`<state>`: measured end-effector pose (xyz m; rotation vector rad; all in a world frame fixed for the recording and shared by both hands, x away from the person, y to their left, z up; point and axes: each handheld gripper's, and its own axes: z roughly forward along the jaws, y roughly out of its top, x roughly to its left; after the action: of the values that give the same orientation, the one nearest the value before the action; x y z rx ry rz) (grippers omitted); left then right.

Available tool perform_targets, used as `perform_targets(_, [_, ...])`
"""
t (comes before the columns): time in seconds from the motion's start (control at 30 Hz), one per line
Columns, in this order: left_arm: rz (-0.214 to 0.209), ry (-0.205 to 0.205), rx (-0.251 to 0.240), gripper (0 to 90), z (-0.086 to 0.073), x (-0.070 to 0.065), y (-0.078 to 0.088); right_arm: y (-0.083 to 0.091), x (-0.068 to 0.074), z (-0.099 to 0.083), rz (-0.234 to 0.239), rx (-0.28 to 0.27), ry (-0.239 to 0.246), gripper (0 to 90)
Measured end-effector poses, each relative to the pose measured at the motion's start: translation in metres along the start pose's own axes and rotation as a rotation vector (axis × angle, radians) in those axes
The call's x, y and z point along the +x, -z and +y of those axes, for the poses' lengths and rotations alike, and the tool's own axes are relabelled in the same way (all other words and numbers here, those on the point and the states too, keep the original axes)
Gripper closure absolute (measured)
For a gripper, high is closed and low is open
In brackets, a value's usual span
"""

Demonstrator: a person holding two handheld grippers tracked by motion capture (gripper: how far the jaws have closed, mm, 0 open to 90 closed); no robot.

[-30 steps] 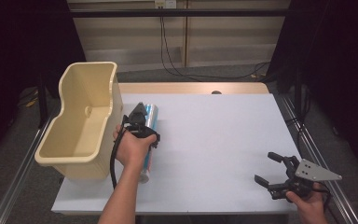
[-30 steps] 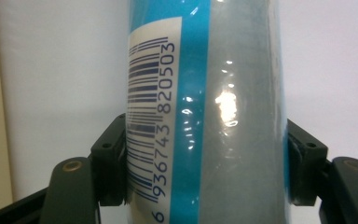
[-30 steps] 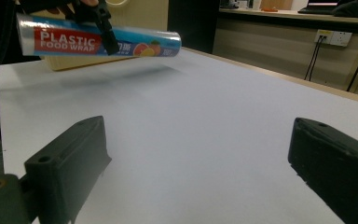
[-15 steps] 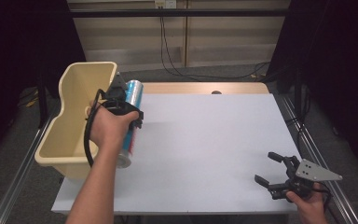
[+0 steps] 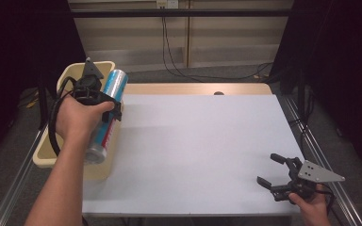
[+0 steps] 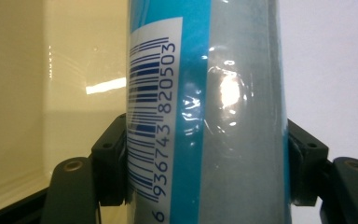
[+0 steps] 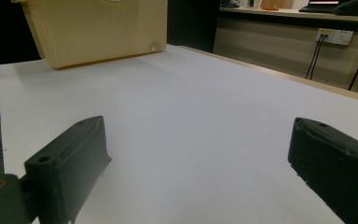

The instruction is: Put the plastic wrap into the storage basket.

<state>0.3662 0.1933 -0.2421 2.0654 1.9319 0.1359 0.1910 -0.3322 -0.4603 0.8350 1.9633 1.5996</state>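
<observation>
Blue-and-silver cylindrical can (image 5: 106, 113): clamped mid-body by left tongs (image 5: 104, 104), held tilted above cream plastic bin (image 5: 42, 157) at desk's left edge, presumably for dropping. Right tongs (image 5: 270, 171): wide, empty, parked near desk's front right corner.

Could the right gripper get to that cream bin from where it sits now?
Probably not without a long move. The right gripper sits open at the table's near right corner, the bin at the far left edge. The white surface between looks bare, so only distance hinders.
</observation>
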Motion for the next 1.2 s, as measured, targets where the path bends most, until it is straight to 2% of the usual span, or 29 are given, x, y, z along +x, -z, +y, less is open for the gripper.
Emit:
perform_targets(0.17, [0.003,0.003,-0.024,32.2,0.003,-0.001,0.009,0.001,0.001,0.000,0.000,0.004,-0.002,4.1])
perform_targets(0.27, [0.038,0.008,-0.043,32.2,0.004,0.005,0.015,0.001,0.001,0.001,-0.001,-0.001,-0.003,4.1])
perform_targets(0.37, [0.050,0.019,-0.048,32.2,0.002,0.018,0.021,0.002,0.000,0.000,-0.003,0.002,-0.004,4.1])
perform_targets(0.47, [0.078,0.040,-0.049,32.2,-0.002,0.033,0.022,0.002,-0.001,0.000,-0.004,0.001,-0.007,4.1])
perform_targets(0.53, [0.100,0.052,-0.054,32.2,-0.006,0.042,0.019,0.002,-0.001,0.000,-0.002,0.000,-0.006,4.1])
perform_targets(0.57, [0.107,0.062,-0.053,32.2,-0.009,0.050,0.015,0.001,-0.001,0.000,-0.003,0.000,-0.005,4.1])
perform_targets(0.67, [0.110,0.065,-0.044,32.2,-0.011,0.057,0.009,0.000,0.000,0.000,0.000,0.003,-0.002,4.1])
perform_targets(0.7, [0.118,0.062,-0.031,32.2,-0.013,0.061,0.002,0.000,0.000,0.000,-0.001,0.004,0.000,4.1])
perform_targets(0.97, [0.120,0.064,0.031,32.1,-0.016,0.067,-0.018,0.000,0.001,-0.001,0.000,0.009,-0.001,4.1])
perform_targets(1.2, [0.105,0.087,0.054,32.0,-0.021,0.072,-0.024,-0.001,0.001,-0.001,0.003,0.012,-0.001,4.1])
